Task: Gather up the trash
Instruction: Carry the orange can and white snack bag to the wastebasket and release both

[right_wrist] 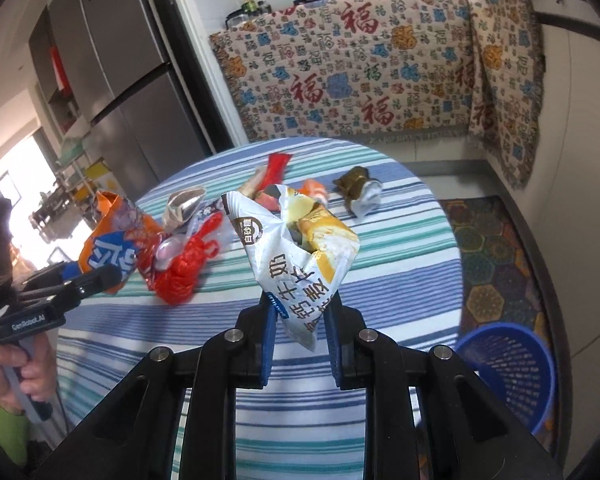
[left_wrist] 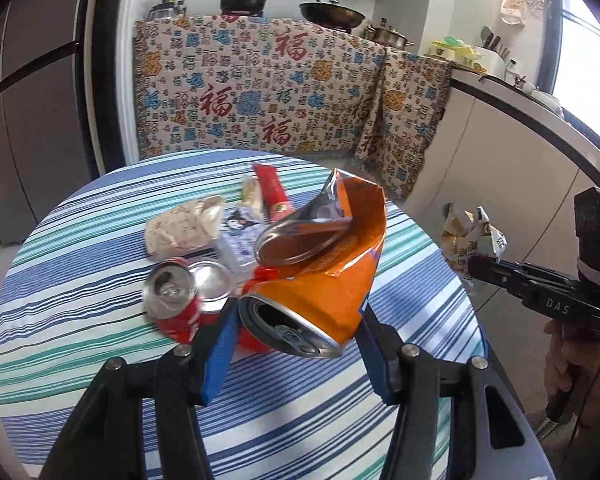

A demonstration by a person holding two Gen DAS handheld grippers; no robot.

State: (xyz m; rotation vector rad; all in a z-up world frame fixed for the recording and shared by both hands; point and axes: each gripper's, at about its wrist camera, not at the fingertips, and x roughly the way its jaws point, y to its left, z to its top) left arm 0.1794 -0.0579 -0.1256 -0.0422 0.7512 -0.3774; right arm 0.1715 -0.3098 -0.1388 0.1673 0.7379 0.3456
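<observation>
Trash lies on the round striped surface (left_wrist: 80,280): a red can (left_wrist: 172,300), a pale wrapper (left_wrist: 184,228) and a red packet (left_wrist: 274,194). Left tool (left_wrist: 296,320) is clamped on a squashed orange can (left_wrist: 320,272), held up over the surface. Right tool (right_wrist: 300,320) is clamped on a white and yellow snack bag (right_wrist: 296,256), also held in the air. A blue basket (right_wrist: 512,368) stands on the floor beside the surface.
</observation>
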